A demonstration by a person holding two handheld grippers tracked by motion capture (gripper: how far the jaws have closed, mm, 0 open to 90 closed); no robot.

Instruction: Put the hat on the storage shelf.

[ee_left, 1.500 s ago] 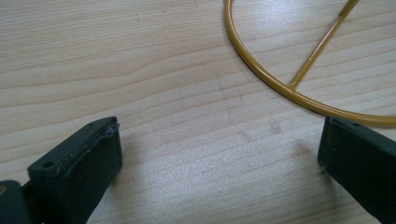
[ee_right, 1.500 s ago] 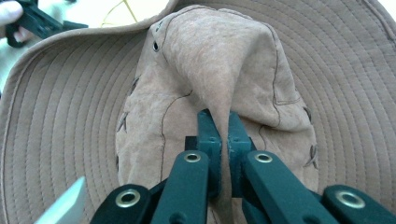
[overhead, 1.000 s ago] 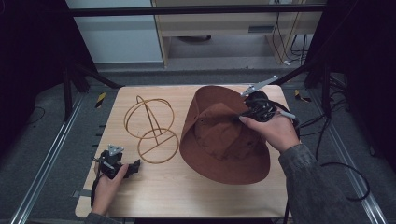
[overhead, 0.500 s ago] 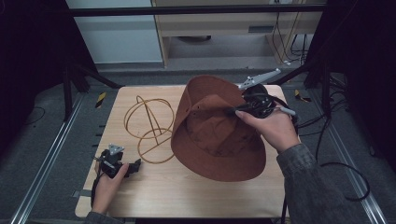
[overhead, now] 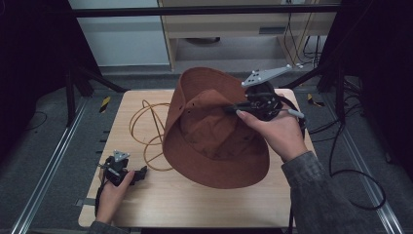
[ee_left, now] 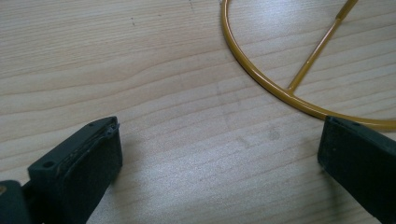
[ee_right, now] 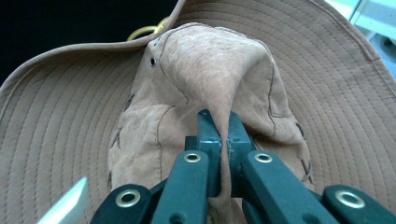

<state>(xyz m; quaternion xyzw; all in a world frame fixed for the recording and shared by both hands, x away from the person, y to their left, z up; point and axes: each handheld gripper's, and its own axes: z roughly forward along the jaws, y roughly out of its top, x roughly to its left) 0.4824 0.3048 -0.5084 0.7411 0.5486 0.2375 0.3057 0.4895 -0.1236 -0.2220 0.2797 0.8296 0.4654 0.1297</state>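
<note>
**The room around my tabletop**

I work at a pale wooden tabletop (overhead: 204, 209) with a visible grain, set on a grey carpeted floor (overhead: 39, 161). Metal rails (overhead: 46, 175) run along the floor on either side of it. Dark frame struts (overhead: 73, 87) rise at the left and right, and a black bar (overhead: 204, 9) crosses overhead. Beyond stands a light wooden cabinet (overhead: 229, 24) beside a white wall panel (overhead: 122, 39). Black cables (overhead: 350, 161) trail over the floor at the right, and yellow-black tape marks (overhead: 104, 104) lie near the rails. The light is dim, the edges falling into shadow.
</note>
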